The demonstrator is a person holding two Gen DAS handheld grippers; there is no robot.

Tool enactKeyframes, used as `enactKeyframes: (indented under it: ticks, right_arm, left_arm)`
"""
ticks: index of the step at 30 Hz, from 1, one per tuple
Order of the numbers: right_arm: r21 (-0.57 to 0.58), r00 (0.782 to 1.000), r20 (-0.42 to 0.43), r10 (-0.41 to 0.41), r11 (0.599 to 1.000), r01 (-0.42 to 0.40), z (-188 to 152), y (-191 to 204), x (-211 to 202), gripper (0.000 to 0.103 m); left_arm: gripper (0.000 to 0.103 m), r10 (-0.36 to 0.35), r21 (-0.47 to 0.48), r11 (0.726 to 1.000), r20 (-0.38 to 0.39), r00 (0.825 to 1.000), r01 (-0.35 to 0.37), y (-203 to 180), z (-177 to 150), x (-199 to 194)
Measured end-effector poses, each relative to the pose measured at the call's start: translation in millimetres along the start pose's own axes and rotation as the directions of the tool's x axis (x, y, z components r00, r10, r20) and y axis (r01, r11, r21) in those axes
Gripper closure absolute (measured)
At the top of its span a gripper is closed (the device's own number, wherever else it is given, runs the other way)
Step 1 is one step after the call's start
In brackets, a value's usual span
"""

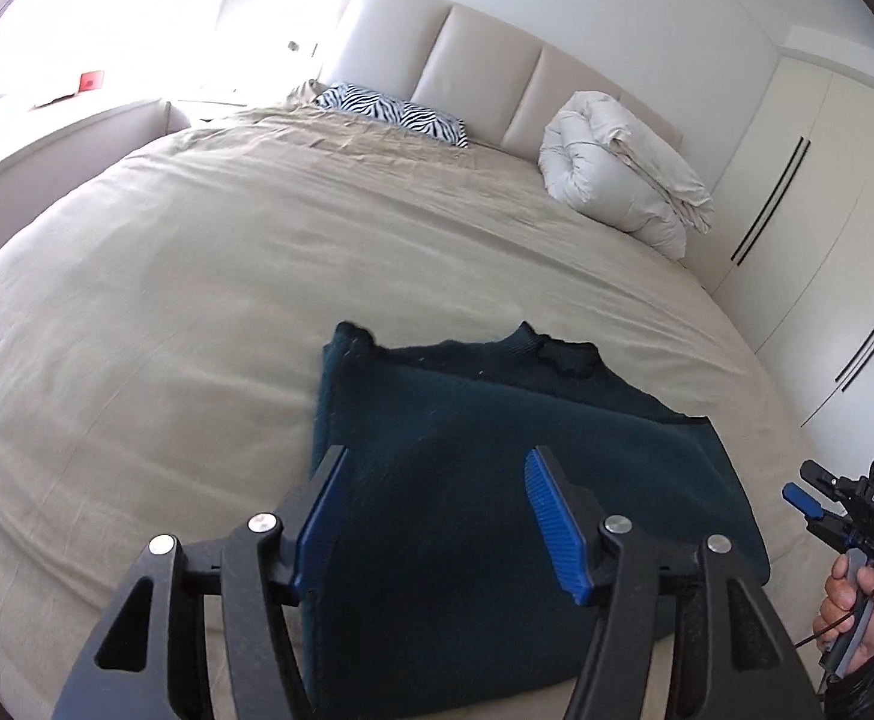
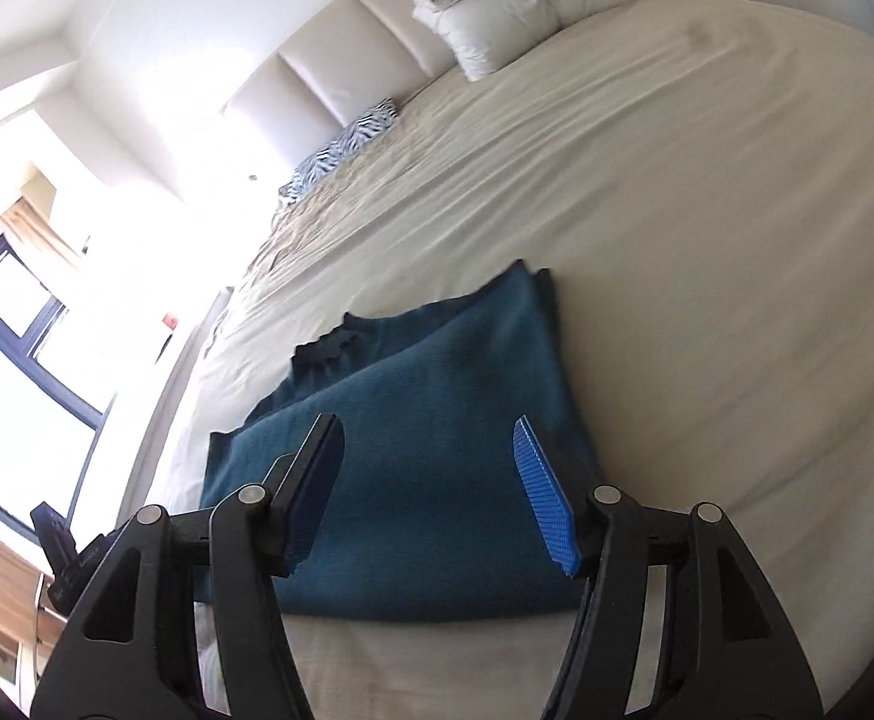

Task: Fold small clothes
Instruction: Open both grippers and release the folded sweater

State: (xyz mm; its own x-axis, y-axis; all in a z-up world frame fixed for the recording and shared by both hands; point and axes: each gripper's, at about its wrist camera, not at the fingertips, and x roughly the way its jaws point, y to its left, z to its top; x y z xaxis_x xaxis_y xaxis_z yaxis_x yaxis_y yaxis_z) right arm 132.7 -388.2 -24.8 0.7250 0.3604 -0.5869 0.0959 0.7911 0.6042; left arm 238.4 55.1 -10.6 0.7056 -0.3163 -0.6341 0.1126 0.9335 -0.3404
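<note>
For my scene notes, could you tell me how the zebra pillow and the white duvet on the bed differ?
The zebra pillow is striped black and white; the duvet is plain white. The pillow lies flat and low; the duvet is rolled into a tall, bulky bundle. In the left wrist view the pillow sits left of the duvet. Both rest by the headboard, far from the teal garment.

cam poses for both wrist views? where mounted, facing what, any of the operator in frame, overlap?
Left wrist: on the left gripper, angled down over the folded teal garment toward the headboard; open jaws, plus the right gripper and the hand holding it.
Right wrist: on the right gripper, tilted, looking down over the garment toward the window; open jaws, left gripper's body at lower left.
Shared: garment, bed, zebra pillow, white duvet.
</note>
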Motion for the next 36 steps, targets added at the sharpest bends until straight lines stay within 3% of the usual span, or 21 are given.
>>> enactKeyframes:
  ticks: [5,9,11,12,13,15,16,17,21,24,27,29,31,32,33,35,36]
  right_arm:
    - [0.026,0.98,-0.13,0.152,0.988,-0.15,19,49,104,0.044]
    - [0.056,0.938,-0.262,0.227,0.974,-0.22,25,69,186,0.046]
    - [0.091,0.935,-0.282,0.214,0.976,-0.196,25,60,214,0.046]
    - [0.104,0.938,-0.283,0.201,0.978,-0.178,24,50,223,0.054]
    - [0.133,0.94,-0.266,0.213,0.974,-0.183,24,37,227,0.074]
    - [0.22,0.939,-0.217,0.265,0.951,-0.218,28,1,227,0.094]
    - [0.263,0.943,-0.179,0.28,0.937,-0.229,32,-19,223,0.102]
    - [0.293,0.955,-0.134,0.265,0.931,-0.217,36,-38,215,0.103]
    - [0.393,0.993,0.027,0.113,0.912,-0.114,51,-103,172,0.103]
    - [0.454,0.997,0.079,0.002,0.89,-0.038,50,-130,139,0.102]
    - [0.408,0.988,0.088,-0.127,0.909,0.081,45,-120,98,0.091]
    - [0.387,0.989,0.139,-0.045,0.922,-0.012,34,-101,72,0.091]
    - [0.302,0.989,0.124,0.074,0.947,-0.109,12,-57,54,0.076]
    - [0.251,0.989,0.088,0.121,0.958,-0.139,2,-34,47,0.072]
    - [0.218,0.984,0.038,0.176,0.959,-0.18,-12,-13,55,0.061]
    - [0.217,0.946,-0.074,0.316,0.931,-0.294,-44,32,86,0.049]
    - [0.233,0.921,-0.124,0.368,0.913,-0.334,-61,42,98,0.049]
  left_arm:
    - [0.04,-0.062,0.072,0.996,0.045,0.997,0.059,-36,30,65]
    - [0.04,0.002,0.11,0.994,0.025,1.0,-0.005,-26,33,117]
    - [0.043,0.04,0.061,0.997,-0.046,0.998,-0.037,0,28,141]
    - [0.043,-0.002,-0.018,1.0,-0.068,0.998,0.001,19,25,147]
    - [0.045,-0.067,-0.09,0.994,-0.043,0.997,0.063,35,22,145]
    - [0.045,-0.113,-0.162,0.981,-0.032,0.993,0.106,51,23,147]
    - [0.045,-0.122,-0.172,0.978,-0.032,0.992,0.115,53,22,149]
    - [0.045,-0.118,-0.164,0.98,-0.029,0.993,0.112,53,20,150]
    - [0.045,-0.104,-0.144,0.985,-0.02,0.994,0.1,50,17,149]
    - [0.042,-0.115,-0.153,0.982,-0.024,0.993,0.111,50,17,149]
    - [0.041,-0.068,-0.142,0.988,-0.062,0.996,0.059,42,21,139]
    - [0.041,-0.041,-0.121,0.992,-0.074,0.996,0.032,28,16,116]
    - [0.037,-0.095,-0.116,0.989,-0.054,0.994,0.088,10,0,87]
    - [0.03,-0.121,-0.107,0.988,-0.049,0.991,0.115,0,-12,75]
    - [0.029,-0.127,-0.094,0.988,-0.06,0.99,0.121,-9,-24,66]
    - [0.029,-0.137,-0.074,0.989,-0.103,0.985,0.13,-22,-51,56]
    - [0.029,-0.136,-0.058,0.99,-0.131,0.982,0.13,-25,-62,55]
